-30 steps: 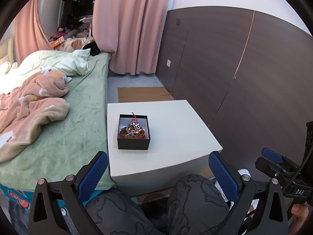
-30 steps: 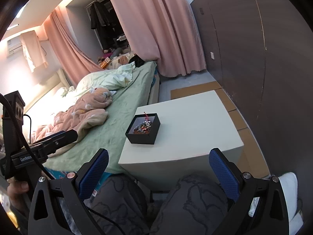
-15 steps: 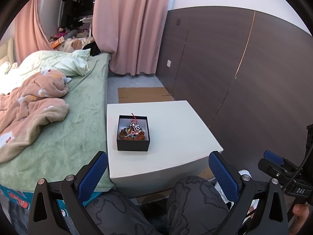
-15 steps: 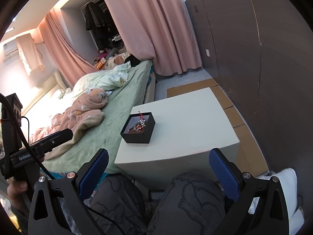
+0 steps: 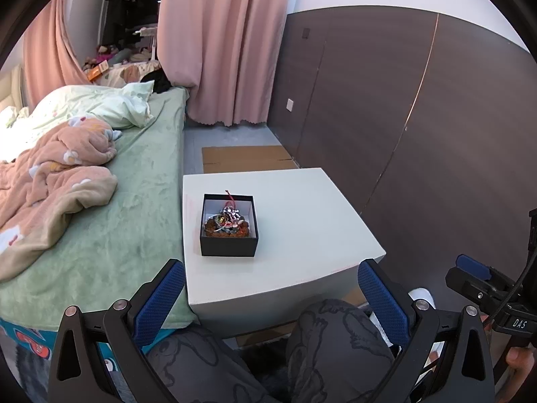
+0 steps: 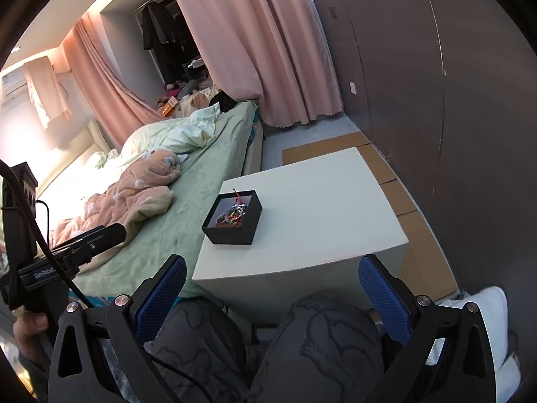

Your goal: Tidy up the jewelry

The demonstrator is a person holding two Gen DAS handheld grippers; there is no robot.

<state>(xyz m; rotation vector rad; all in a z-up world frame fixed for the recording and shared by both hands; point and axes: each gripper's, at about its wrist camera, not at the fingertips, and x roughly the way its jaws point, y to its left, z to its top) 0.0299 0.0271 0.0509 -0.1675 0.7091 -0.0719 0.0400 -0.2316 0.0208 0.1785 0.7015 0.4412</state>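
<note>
A small black box (image 5: 229, 247) (image 6: 231, 235) with a white lining stands on the left part of a white table (image 5: 302, 221) (image 6: 322, 208). A tangled heap of jewelry (image 5: 227, 223) (image 6: 231, 215) fills it, with beads, silvery pieces and a red strand sticking up. My left gripper (image 5: 270, 297) is open and held well short of the table, above a person's knees. My right gripper (image 6: 272, 294) is open too, just as far back, nothing between its blue pads. Each gripper also shows at the edge of the other's view.
A bed (image 5: 134, 201) with a green sheet and a crumpled peach blanket (image 5: 53, 174) adjoins the table's left side. Dark wall panels (image 5: 419, 127) run along the right, pink curtains (image 5: 221, 40) hang behind. Cardboard (image 5: 245, 158) lies on the floor beyond the table. A person's grey-trousered knees (image 6: 268, 342) sit below the grippers.
Both views have drifted slightly: the box and table sit a little lower and to the left in the right wrist view. Both grippers stay open; nothing was touched.
</note>
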